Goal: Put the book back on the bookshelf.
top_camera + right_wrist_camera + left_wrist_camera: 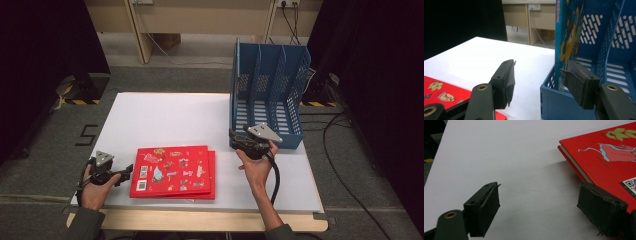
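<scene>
The work in hand looks like filing books into the blue perforated plastic file rack (pixel 269 95), which stands at about two o'clock on the white worktop (pixel 165 120), its open front facing the person so a book can slide in upright. One blue picture book (pixel 565 37) already stands on edge in the rack's leftmost slot, leaning on the divider. The right gripper (pixel 246 141) sits just at the rack's front lip, its fingers (pixel 580 83) released and spread, one pad beside the book's lower edge without pressing it; I judge the book has been let go. Two flat red hardcover books (pixel 172 171) lie stacked at six o'clock, the top one slightly offset, leaving a lip to grab. The left gripper (pixel 111 175) rests at eight o'clock by the stack's left edge, fingers (pixel 484 208) released, nothing between them. Bare worktop between stack and rack gives free passage; two slots remain empty.
</scene>
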Available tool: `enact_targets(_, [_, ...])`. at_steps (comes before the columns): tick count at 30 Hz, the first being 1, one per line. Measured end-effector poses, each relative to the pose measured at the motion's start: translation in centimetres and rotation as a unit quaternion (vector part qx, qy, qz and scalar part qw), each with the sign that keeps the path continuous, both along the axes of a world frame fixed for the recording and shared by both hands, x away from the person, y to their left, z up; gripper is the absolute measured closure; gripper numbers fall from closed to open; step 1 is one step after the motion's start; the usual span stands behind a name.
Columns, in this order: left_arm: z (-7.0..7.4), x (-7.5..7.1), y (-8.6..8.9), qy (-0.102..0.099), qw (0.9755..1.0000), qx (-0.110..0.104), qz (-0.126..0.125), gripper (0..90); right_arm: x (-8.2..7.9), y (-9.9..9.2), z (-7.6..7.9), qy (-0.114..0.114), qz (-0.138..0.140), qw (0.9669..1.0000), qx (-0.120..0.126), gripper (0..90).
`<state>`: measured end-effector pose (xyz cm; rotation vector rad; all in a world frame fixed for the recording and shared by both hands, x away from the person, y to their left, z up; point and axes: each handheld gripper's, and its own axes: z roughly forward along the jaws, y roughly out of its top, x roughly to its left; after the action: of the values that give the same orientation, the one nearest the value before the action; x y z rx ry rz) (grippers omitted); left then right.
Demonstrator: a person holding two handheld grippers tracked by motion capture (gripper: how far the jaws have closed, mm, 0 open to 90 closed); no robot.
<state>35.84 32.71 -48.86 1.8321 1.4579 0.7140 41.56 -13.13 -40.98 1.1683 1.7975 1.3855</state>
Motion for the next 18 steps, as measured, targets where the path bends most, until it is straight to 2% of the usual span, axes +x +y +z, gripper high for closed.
enact_targets(8, [0.1,0.0,0.0,-0.004,1.0000,-0.005,-0.005,16.7,-1.5,0.6,-0.7,0.012,0.027,0.9995,-0.010,40.1])
enact_targets(14, [0.1,0.0,-0.2,-0.008,0.9998,-0.009,-0.015,16.4,-2.2,0.8,-2.4,0.039,0.044,0.9980,-0.025,39.5])
enact_targets(16, [0.1,-0.1,-0.2,-0.008,0.9998,-0.008,-0.016,16.5,-2.5,0.9,-2.8,0.047,0.048,0.9976,-0.017,39.2])
enact_targets(18, [0.1,-0.1,-0.2,-0.008,0.9998,-0.007,-0.016,16.7,-2.7,1.0,-3.0,0.053,0.054,0.9969,-0.021,38.9])
